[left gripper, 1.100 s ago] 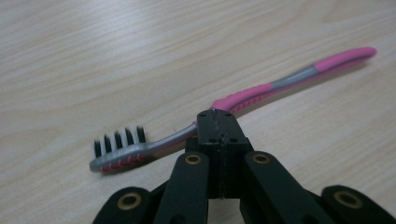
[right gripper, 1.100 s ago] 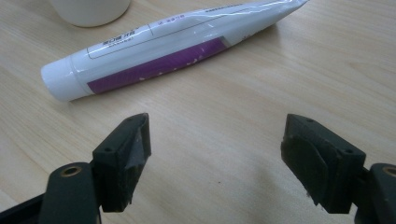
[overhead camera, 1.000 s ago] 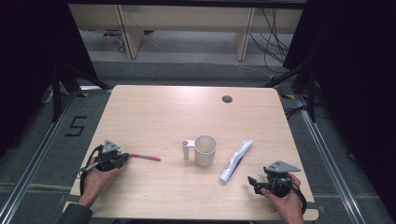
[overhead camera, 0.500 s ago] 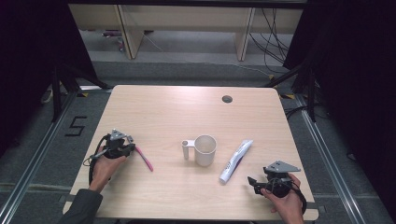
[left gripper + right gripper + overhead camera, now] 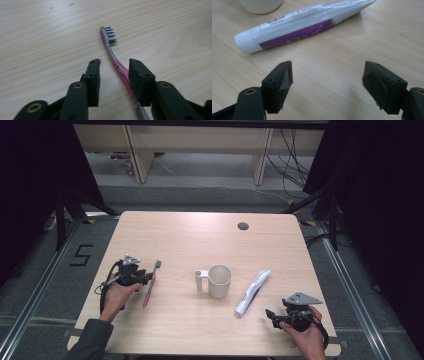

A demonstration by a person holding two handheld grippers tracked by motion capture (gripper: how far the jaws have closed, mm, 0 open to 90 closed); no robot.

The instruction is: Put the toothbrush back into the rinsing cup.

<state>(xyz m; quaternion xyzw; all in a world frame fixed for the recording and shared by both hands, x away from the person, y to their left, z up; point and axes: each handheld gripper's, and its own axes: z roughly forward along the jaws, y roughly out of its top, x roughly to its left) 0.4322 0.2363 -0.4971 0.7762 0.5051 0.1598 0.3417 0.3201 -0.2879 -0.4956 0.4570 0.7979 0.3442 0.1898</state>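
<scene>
Right claw [image 5: 274, 315] is held spread wide near the surface [image 5: 200, 235] edge, nothing in it, tube [image 5: 252, 292] just beyond. Left claw [image 5: 148, 278] has just been opening, toothbrush [image 5: 151, 284] lying loose between the jaws, left of the mug [image 5: 218, 280]. Tube is lying right of the mug.

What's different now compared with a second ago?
The left gripper swung the pink toothbrush round, so its bristles now point away from the person rather than toward the mug. Its jaws have just been opening; the toothbrush lies loose between them. The mug, toothpaste tube and right gripper stayed put.
</scene>
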